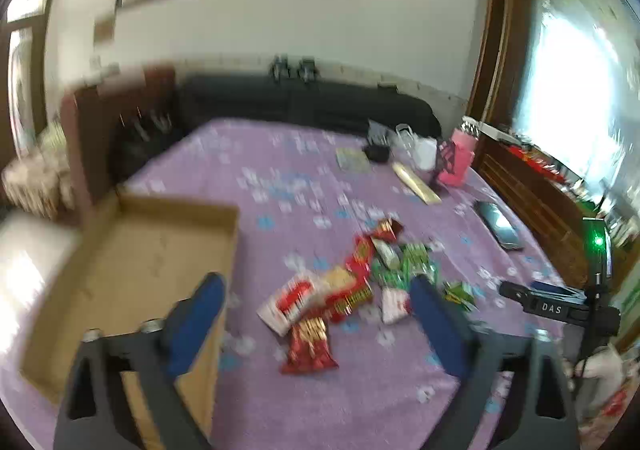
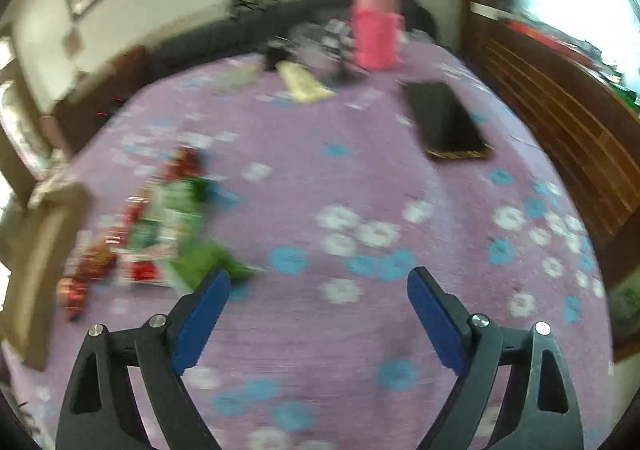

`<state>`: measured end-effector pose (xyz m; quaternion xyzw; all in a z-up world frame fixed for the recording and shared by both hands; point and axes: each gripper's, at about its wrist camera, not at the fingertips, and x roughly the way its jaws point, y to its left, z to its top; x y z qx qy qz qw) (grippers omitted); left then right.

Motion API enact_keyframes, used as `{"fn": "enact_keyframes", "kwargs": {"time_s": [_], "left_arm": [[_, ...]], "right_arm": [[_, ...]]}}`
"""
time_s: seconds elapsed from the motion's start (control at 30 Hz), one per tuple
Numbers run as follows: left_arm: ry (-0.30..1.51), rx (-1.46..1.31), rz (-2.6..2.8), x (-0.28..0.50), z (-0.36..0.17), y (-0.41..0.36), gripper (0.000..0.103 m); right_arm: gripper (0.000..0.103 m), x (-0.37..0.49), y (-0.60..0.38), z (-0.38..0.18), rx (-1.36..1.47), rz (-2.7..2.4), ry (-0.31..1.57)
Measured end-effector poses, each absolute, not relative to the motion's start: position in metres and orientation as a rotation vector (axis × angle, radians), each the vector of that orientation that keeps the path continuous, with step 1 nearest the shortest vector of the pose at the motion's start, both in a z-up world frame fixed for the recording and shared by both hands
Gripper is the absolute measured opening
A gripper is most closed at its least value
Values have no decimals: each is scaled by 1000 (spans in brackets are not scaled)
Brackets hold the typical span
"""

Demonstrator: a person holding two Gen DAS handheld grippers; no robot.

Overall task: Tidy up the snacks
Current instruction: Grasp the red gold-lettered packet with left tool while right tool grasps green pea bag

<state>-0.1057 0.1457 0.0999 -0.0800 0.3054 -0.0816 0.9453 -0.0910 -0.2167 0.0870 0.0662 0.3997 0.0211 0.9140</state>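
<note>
Left wrist view: cardboard box (image 1: 132, 250) sits left of the snack pile (image 1: 352, 282); left gripper (image 1: 316, 284) hovers spread and empty. Right gripper (image 2: 319, 282), also spread, should approach low and take one edge packet.

A bed (image 1: 304, 178) is covered by a purple floral sheet; on it are laid a cardboard box (image 1: 132, 250), scattered snack packets (image 1: 352, 282), a phone (image 1: 500, 224), and a pink container (image 1: 456, 162).
</note>
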Motion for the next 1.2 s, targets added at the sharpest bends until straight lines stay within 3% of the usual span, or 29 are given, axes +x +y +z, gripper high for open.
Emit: {"fn": "enact_keyframes", "kwargs": {"time_s": [0.07, 0.13, 0.2, 0.63, 0.7, 0.73, 0.8, 0.93, 1.03, 1.2], "left_arm": [[669, -187, -188, -100, 87, 148, 68], [713, -198, -199, -99, 73, 149, 62], [747, -208, -206, -94, 62, 149, 62], [879, -89, -172, -62, 21, 123, 62], [893, -70, -179, -57, 18, 118, 51], [909, -69, -193, -55, 15, 116, 36], [912, -62, -207, -56, 12, 113, 35], [899, -80, -234, -59, 15, 114, 33], [887, -108, -253, -64, 20, 116, 33], [840, -152, -277, -78, 40, 124, 33]], "right_arm": [[84, -86, -202, 87, 119, 87, 829], [78, -79, -189, 79, 110, 110, 855], [72, -74, -183, 72, 122, 123, 880], [69, -59, -161, 53, 94, 150, 913], [66, -58, -163, 49, 108, 158, 925], [65, -59, -165, 47, 122, 162, 925], [51, -60, -168, 47, 130, 159, 916], [47, -65, -173, 48, 168, 182, 914], [36, -71, -175, 51, 185, 204, 905], [35, -90, -175, 64, 191, 229, 872]]}}
